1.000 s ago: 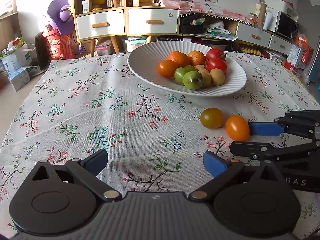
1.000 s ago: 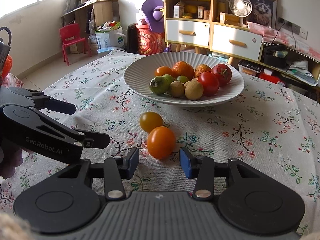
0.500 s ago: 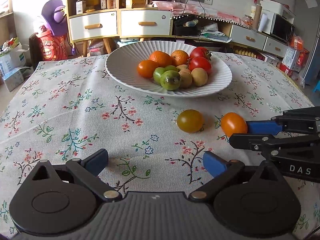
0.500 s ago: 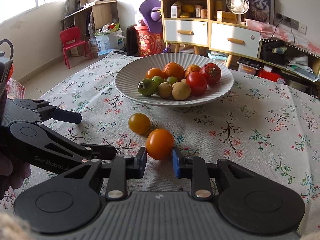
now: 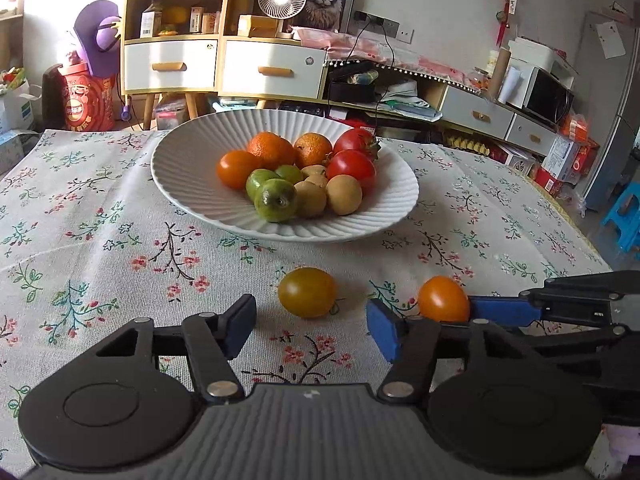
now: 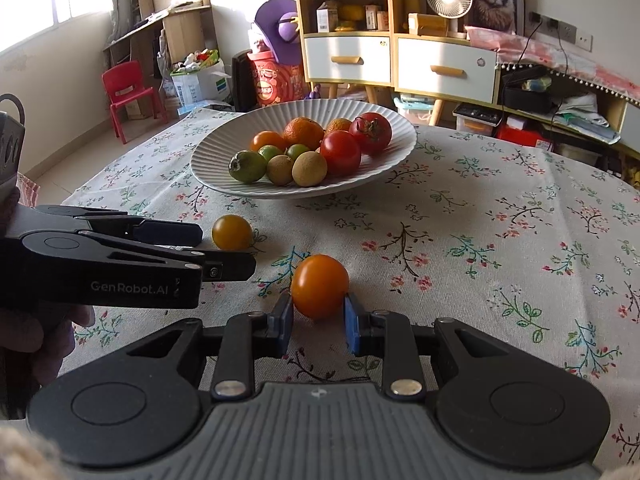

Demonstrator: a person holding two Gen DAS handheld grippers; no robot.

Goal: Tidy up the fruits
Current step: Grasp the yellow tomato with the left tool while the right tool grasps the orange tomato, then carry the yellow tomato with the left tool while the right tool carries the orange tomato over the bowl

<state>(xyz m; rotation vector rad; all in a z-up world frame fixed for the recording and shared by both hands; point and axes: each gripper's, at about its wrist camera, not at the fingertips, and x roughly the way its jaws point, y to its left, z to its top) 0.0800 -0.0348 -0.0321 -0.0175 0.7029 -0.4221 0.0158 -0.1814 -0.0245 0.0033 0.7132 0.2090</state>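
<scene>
- The orange tomato [image 6: 319, 286] sits on the floral tablecloth [image 6: 500, 240], near of the plate, between the blue pads of the right gripper [image 6: 318, 322]; the fingers have narrowed onto its two sides and appear to clamp it, though it looks not yet lifted off the cloth.
- The yellow-green tomato [image 5: 307, 292] lies just to its left, apart from it, directly ahead of the left gripper [image 5: 311, 326], whose fingers are spread wide with nothing between them, apparently lined up to take it.
- The white ribbed plate [image 5: 192, 184] stands farther back, holding tangerines, red tomatoes, green fruits and brownish ones; judged from the task, both loose tomatoes belong there.
- Cabinets and shelves stand beyond the table.
</scene>
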